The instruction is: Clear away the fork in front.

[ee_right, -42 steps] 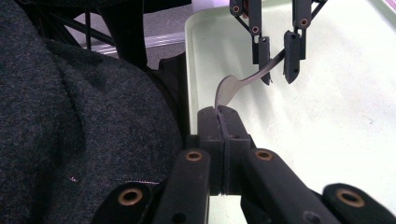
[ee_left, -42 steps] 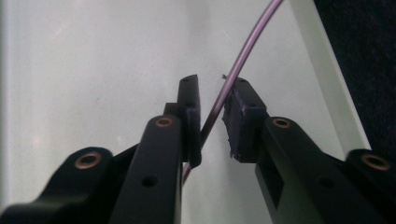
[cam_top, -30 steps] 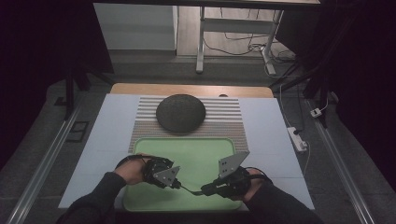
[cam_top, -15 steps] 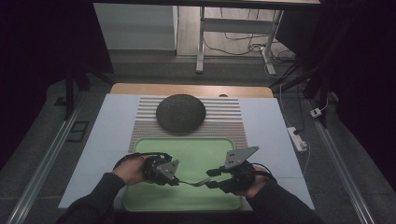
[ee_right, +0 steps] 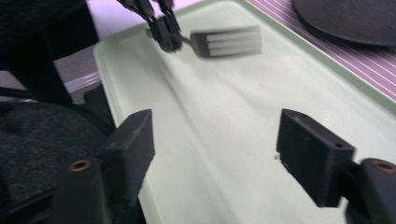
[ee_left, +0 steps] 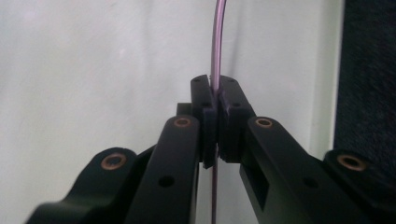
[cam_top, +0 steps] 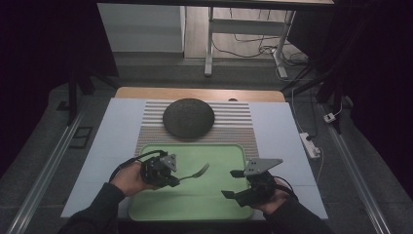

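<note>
- My left tool point(cam_top: 171, 176) is clamped tight on the handle of a fork point(cam_top: 196, 173); in the left gripper view the thin handle point(ee_left: 215, 56) runs up between the two pressed pads point(ee_left: 205, 100).
- The fork juts out to the right of that tool with its tines toward the middle, held over the near-left part of the green tray point(cam_top: 214, 195). I cannot tell whether the tines touch the tray or hang just above it.
- My right tool point(cam_top: 234, 184) has its jaws wide with nothing between them. They have just been opening, and they now stand apart from the fork, at the near-right of the tray.
- In the right gripper view the fork point(ee_right: 227, 42) shows across the tray point(ee_right: 219, 121), pinched by the left tool point(ee_right: 161, 25), well clear of my right tool's pads point(ee_right: 133, 140).
- As I judge it, the fork now sits in the left tool alone and the right tool is free, so the handover looks done.
- What is left, I think, is setting the fork down. The likely place is by the dark round plate point(cam_top: 188, 117), which lies bare on the striped placemat point(cam_top: 238, 127) beyond the tray.
- The pale surface point(cam_top: 277, 131) to either side of the mat carries no other cutlery that I can make out.
</note>
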`<state>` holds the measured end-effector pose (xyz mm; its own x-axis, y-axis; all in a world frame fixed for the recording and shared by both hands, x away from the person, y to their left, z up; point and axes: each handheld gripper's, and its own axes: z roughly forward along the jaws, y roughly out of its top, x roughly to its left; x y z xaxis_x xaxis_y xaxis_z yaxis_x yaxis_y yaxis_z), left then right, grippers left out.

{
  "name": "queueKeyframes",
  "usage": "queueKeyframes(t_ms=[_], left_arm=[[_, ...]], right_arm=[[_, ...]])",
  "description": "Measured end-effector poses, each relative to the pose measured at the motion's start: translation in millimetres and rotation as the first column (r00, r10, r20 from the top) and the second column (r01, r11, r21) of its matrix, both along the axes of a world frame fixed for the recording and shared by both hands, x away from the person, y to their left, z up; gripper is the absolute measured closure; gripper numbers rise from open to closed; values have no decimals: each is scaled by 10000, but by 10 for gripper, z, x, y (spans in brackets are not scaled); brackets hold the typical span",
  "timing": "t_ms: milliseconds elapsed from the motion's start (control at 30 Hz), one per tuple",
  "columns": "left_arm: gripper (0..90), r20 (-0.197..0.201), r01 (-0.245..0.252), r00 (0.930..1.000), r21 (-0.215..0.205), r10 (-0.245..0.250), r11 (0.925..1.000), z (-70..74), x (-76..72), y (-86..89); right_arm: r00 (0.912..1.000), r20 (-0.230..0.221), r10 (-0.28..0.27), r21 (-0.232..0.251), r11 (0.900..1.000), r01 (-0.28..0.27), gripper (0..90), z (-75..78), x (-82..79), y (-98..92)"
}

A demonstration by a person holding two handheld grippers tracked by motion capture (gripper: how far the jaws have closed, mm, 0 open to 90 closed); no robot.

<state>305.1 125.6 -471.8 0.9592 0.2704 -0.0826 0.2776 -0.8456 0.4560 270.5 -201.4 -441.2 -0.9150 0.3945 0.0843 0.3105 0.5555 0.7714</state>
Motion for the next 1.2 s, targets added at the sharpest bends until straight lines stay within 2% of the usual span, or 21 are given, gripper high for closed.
queueKeyframes(t_ms=[133, 233, 333, 433, 467, 533, 600, 700, 733, 767, 800, 900, 967, 1033, 1100, 1200], left_arm=[[862, -27, -878, 9961, -28, 878, 9961, 16, -14, 62], [862, -165, -1566, 9876, -124, 1564, 9876, 28, -41, 119], [862, -294, -2371, 9712, -218, 2365, 9712, 32, -82, 191], [862, -326, -2939, 9556, -298, 2930, 9554, 31, -129, 246], [862, -371, -3239, 9459, -445, 3225, 9450, 29, -155, 269], [862, -446, -3610, 9323, -611, 3588, 9306, 31, -184, 320], [862, -530, -4057, 9137, -661, 4029, 9116, 29, -215, 368], [862, -767, -4764, 8785, -685, 4715, 8766, 12, -258, 440], [862, -879, -5096, 8594, -681, 5036, 8577, -5, -279, 475], [862, -950, -5314, 8458, -624, 5250, 8448, -24, -292, 501], [862, -976, -5562, 8293, -503, 5502, 8295, -44, -305, 521], [862, -1041, -6324, 7709, -69, 6284, 7747, -109, -323, 570], [862, -1464, -6808, 7245, 13, 6736, 7325, -159, -317, 608], [862, -1743, -7144, 6864, 200, 7061, 6994, -203, -305, 628], [861, -1854, -7353, 6602, 381, 7279, 6766, -235, -292, 639], [861, -1924, -7594, 6276, 625, 7544, 6476, -277, -271, 650]], right_arm=[[9976, -283, -629, -4, 9980, 629, 204, -21, -9, -95], [9917, -101, -1279, -227, 9916, 1277, 137, -33, -29, -162], [9849, 66, -1727, -256, 9846, 1728, 88, -38, -59, -232], [9783, 339, -2046, -237, 9784, 2055, 23, -50, -95, -304], [9762, 363, -2137, -278, 9763, 2147, 16, -54, -104, -322], [9688, 445, -2437, -258, 9692, 2450, 0, -73, -129, -383], [9610, 404, -2736, -133, 9615, 2744, 0, -85, -148, -445], [9477, 418, -3164, -43, 9485, 3168, 0, -89, -187, -542], [9442, 420, -3268, -40, 9449, 3273, 0, -88, -198, -565], [9406, 399, -3372, 18, 9414, 3374, 0, -90, -212, -601], [9396, 335, -3407, 43, 9401, 3408, 0, -91, -223, -626], [9360, 357, -3502, -89, 9365, 3507, 0, -100, -245, -675], [9363, 369, -3494, -179, 9365, 3502, 0, -106, -257, -690], [9368, 392, -3477, -274, 9368, 3489, 0, -111, -268, -696], [9377, 458, -3443, -374, 9375, 3460, 0, -117, -279, -701], [9372, 531, -3447, -444, 9368, 3471, 0, -115, -295, -708]])
